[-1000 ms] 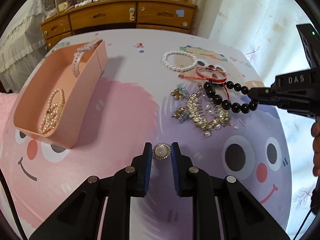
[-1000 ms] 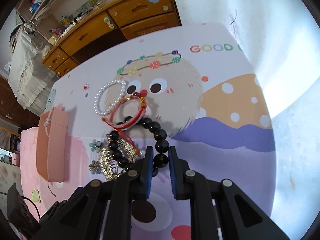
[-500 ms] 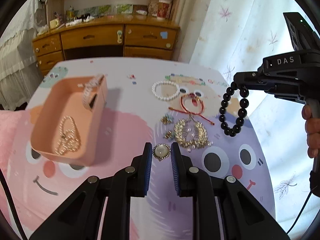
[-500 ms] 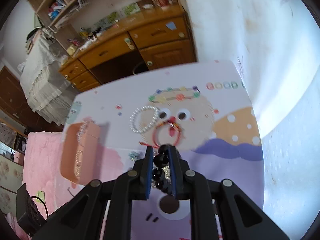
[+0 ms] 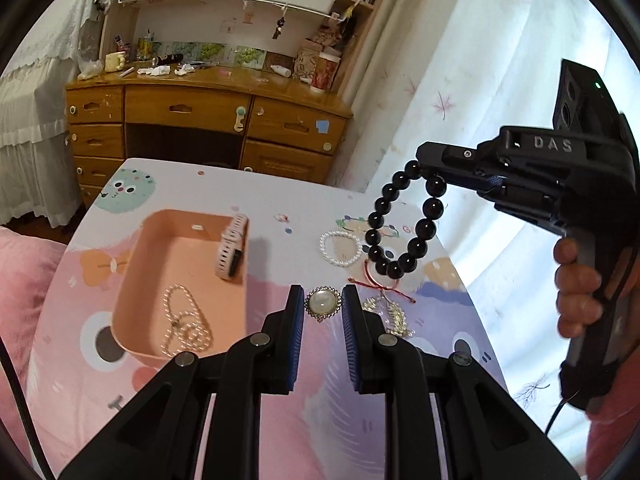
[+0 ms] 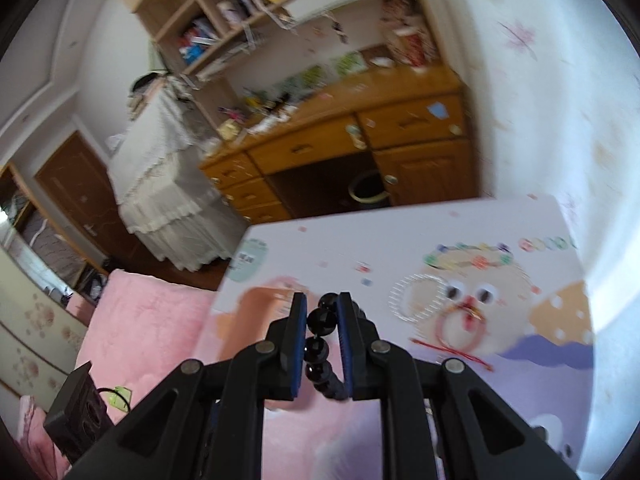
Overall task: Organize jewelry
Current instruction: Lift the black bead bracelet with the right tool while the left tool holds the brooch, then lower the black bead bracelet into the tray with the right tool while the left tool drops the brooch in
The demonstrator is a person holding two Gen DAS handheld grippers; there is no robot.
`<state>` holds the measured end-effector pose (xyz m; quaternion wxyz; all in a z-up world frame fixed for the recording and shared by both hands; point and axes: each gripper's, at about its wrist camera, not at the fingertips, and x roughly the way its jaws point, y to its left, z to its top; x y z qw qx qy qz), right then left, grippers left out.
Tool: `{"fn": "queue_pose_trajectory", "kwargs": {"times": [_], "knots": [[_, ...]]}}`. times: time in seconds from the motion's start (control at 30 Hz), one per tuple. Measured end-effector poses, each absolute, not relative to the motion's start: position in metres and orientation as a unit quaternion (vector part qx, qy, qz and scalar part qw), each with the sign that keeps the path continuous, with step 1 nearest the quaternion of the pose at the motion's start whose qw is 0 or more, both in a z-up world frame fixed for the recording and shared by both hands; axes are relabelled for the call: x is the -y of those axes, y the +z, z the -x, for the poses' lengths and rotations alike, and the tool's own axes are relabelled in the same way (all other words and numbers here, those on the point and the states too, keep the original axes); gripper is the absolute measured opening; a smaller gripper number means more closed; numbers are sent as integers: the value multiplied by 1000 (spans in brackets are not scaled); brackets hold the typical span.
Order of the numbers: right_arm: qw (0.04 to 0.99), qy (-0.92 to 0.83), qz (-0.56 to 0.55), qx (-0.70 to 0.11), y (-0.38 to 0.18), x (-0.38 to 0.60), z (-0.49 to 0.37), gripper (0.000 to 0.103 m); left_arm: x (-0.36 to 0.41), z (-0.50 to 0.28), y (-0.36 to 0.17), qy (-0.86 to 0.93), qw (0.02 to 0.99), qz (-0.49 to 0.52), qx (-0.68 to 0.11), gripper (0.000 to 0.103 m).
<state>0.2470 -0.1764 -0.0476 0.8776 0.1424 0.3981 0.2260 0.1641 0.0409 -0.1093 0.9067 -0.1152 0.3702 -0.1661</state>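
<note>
Brooch (image 5: 323,304), round with a pale stone and a gilt rim, sits pinched between the blue pads of the left gripper (image 5: 322,307), jaws narrow around it. A second ago it was held low over the table (image 5: 280,196); now it rides well clear of the cloth, just off the near right corner of the peach tray (image 5: 132,280).

Black bead bracelet (image 5: 404,224): a second ago its loop lay partly on the table among the loose pieces; now it hangs free in the air from the right gripper (image 5: 424,168), up and to the right of the tray. In the right wrist view the right gripper's jaws are narrow and clamp one bead, with the strand trailing down between the pads; that view is blurred.

Tray: already holds a pearl necklace (image 5: 186,326) on its floor and a pale watch strap (image 5: 231,250) leaning on its right wall.

Left on the table, right of the tray: white pearl bracelet (image 5: 340,248), red cord bracelet (image 5: 380,280), gold hair comb (image 5: 390,314) partly hidden by the left gripper.

Reading: both pieces are lifted and secure, so the pick-up step looks done for each hand. Likely next is a carry to the tray and a release there. The dangling bracelet may swing; three pieces remain to collect.
</note>
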Motion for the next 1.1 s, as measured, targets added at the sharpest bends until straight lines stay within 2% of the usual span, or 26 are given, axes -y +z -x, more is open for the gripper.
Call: {"fn": "queue_pose_trajectory", "kwargs": {"times": [0.4,0.63,0.67,0.7,0.73,0.77,0.83,0.9,1.1], "knots": [[878,316,-126,-337,-40,99,-237,15,-109,-191,-118,-136,906,119,-382,17],[864,328,-121,-363,-58,65,-237,15,-133,-207,-136,-120,898,120,-407,17],[862,326,-122,-369,-62,63,-237,15,-134,-208,-138,-110,897,117,-412,21],[858,321,-127,-380,-67,60,-238,16,-135,-210,-141,-92,896,111,-420,33],[852,318,-131,-394,-72,58,-239,22,-136,-212,-142,-84,894,110,-425,41],[844,313,-132,-414,-78,56,-242,40,-137,-213,-144,-81,892,115,-431,54],[834,297,-133,-445,-88,56,-245,55,-140,-213,-145,-80,889,126,-433,57],[837,291,-136,-444,-88,61,-242,55,-139,-214,-146,-75,888,123,-436,68],[843,254,-142,-452,-96,83,-234,71,-134,-214,-150,-72,879,141,-449,78]]}}
